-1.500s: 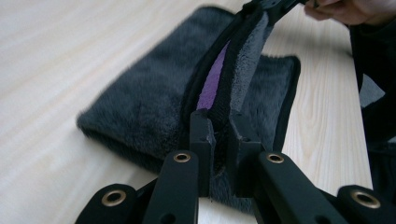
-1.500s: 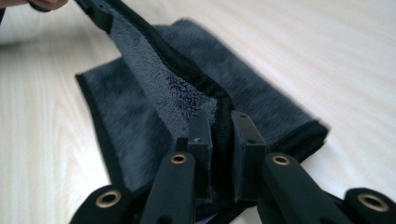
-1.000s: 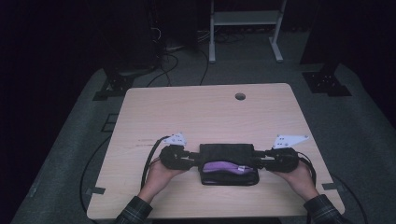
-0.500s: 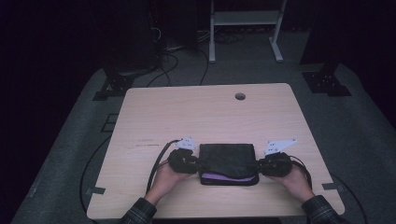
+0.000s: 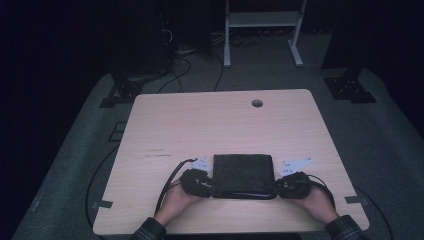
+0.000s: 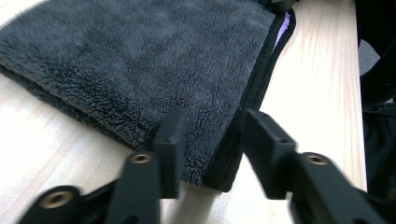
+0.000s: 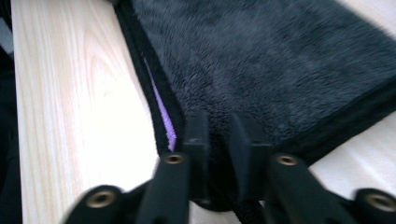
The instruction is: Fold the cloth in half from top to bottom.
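One pale wooden tabletop (image 5: 200, 130) carries everything here, with a small round hole (image 5: 257, 103) near its far edge. On its near half lies a dark grey fleece towel (image 5: 243, 173), folded flat into a rectangle, its black hem running along the near side and a sliver of purple lining (image 7: 164, 116) peeking from between the layers (it shows at the hem in both gripper views). The left gripper (image 5: 200, 182) sits at the towel's near left corner, held in the person's left hand (image 5: 176, 200); in the left gripper view its fingers (image 6: 169, 149) stand apart, straddling the corner, one over the fleece and the other outside the hem, and they have just been opening. The right gripper (image 5: 289, 185) sits at the near right corner in the right hand (image 5: 317, 200); in the right gripper view its fingers (image 7: 196, 140) stand narrowly apart with the corner's hem between them, having just opened a little; whether they press on it I cannot tell.
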The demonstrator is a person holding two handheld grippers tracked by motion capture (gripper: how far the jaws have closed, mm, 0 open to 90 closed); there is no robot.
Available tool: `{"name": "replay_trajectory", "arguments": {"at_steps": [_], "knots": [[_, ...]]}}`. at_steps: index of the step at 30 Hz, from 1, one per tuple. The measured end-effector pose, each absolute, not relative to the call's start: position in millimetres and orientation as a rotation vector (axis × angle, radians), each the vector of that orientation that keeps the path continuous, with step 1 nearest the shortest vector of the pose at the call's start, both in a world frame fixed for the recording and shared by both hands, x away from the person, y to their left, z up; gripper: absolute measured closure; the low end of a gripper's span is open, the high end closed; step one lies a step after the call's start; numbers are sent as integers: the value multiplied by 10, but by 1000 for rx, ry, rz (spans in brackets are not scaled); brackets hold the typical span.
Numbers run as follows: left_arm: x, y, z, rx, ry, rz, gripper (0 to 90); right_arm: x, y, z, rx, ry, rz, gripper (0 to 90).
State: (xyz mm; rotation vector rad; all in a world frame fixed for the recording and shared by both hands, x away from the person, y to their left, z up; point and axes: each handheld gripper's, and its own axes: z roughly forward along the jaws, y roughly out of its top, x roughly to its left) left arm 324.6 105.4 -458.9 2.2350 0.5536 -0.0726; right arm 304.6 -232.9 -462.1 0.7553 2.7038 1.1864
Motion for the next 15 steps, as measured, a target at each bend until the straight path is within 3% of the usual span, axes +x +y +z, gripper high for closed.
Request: {"name": "replay_trajectory", "arguments": {"at_steps": [10,15], "knots": [[3216,1281,-4488,2193,641,83,214,3118,-2477,-4579,884,2543,1211,315],[3199,1465,-4499,2186,712,159,75,3171,-2583,-4552,997,2442,1208,189]]}}
